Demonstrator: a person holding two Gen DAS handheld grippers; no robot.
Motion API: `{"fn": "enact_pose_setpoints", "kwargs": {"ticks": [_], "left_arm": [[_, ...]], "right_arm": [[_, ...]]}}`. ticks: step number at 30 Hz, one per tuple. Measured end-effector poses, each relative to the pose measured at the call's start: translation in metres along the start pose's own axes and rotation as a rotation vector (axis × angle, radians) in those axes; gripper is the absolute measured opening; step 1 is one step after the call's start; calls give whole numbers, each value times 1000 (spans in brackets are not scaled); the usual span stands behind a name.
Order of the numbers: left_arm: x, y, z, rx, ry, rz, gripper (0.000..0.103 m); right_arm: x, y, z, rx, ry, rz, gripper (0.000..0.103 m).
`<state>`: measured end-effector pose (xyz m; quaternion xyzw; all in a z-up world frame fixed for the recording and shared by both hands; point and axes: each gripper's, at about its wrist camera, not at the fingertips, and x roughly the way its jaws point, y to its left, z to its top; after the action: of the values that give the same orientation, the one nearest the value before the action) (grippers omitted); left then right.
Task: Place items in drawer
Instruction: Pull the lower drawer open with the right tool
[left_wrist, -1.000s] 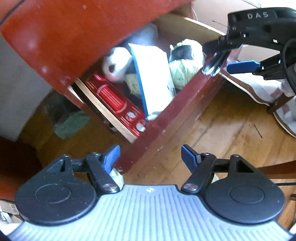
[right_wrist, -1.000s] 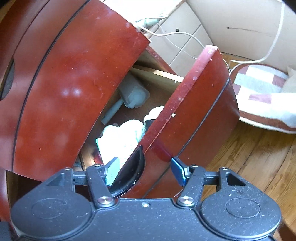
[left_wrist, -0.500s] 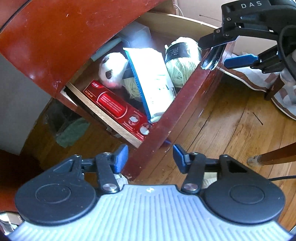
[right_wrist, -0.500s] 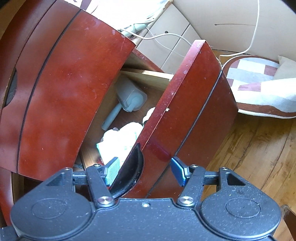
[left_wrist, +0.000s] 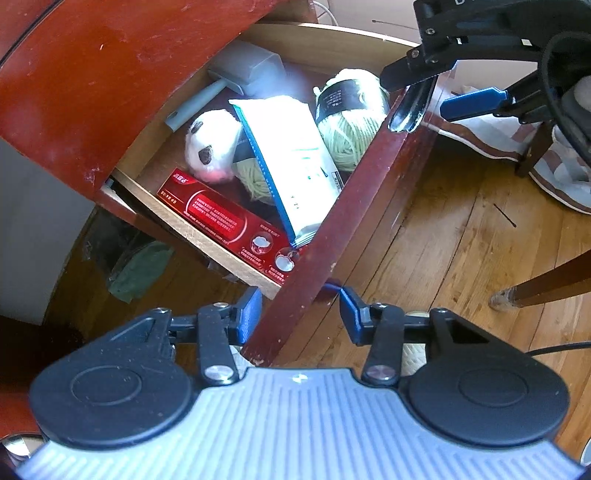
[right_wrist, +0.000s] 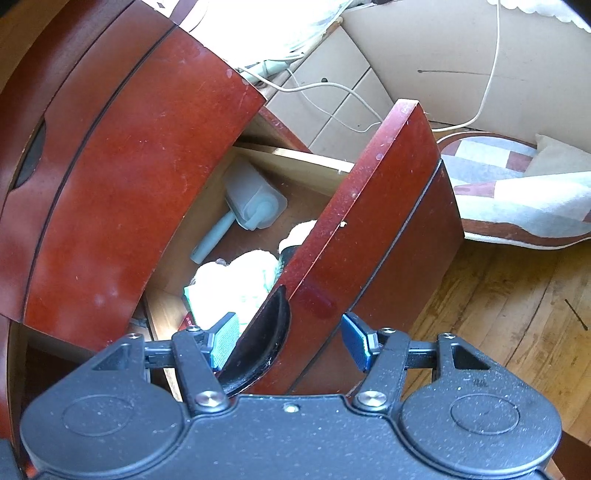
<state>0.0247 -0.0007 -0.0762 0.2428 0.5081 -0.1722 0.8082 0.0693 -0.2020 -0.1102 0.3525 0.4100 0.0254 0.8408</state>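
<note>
The red-brown wooden drawer (left_wrist: 354, 206) stands pulled out of the cabinet (left_wrist: 110, 74). It holds a red toothpaste box (left_wrist: 221, 221), a white wipes pack (left_wrist: 295, 158), a white plush ball (left_wrist: 212, 151), green yarn (left_wrist: 347, 110) and a grey lint roller (left_wrist: 240, 77). My left gripper (left_wrist: 300, 315) is open, its fingers straddling the near end of the drawer front. My right gripper (right_wrist: 288, 339) is open, straddling the drawer front (right_wrist: 369, 229) at its black recessed handle (right_wrist: 262, 347); it also shows in the left wrist view (left_wrist: 436, 92).
Wooden floor (left_wrist: 461, 240) lies right of the drawer. A patterned cushion (right_wrist: 517, 199) and cardboard (right_wrist: 443, 74) with white cables lie behind. A chair leg (left_wrist: 543, 288) stands at the right. A green cloth (left_wrist: 136, 269) lies under the cabinet.
The drawer has slid further out, showing more of its contents. My left gripper has closed in on the drawer front's end and narrowed a little. My right gripper stayed at the handle.
</note>
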Motion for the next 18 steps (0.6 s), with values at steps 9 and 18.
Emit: {"fn": "enact_pose_setpoints", "kwargs": {"ticks": [9, 18], "left_arm": [[3, -4, 2, 45, 7, -27, 40], [4, -9, 5, 130, 1, -55, 36]], "right_arm": [[-10, 6, -1, -40, 13, -43, 66], [-13, 1, -3, -9, 21, -35, 66]]}}
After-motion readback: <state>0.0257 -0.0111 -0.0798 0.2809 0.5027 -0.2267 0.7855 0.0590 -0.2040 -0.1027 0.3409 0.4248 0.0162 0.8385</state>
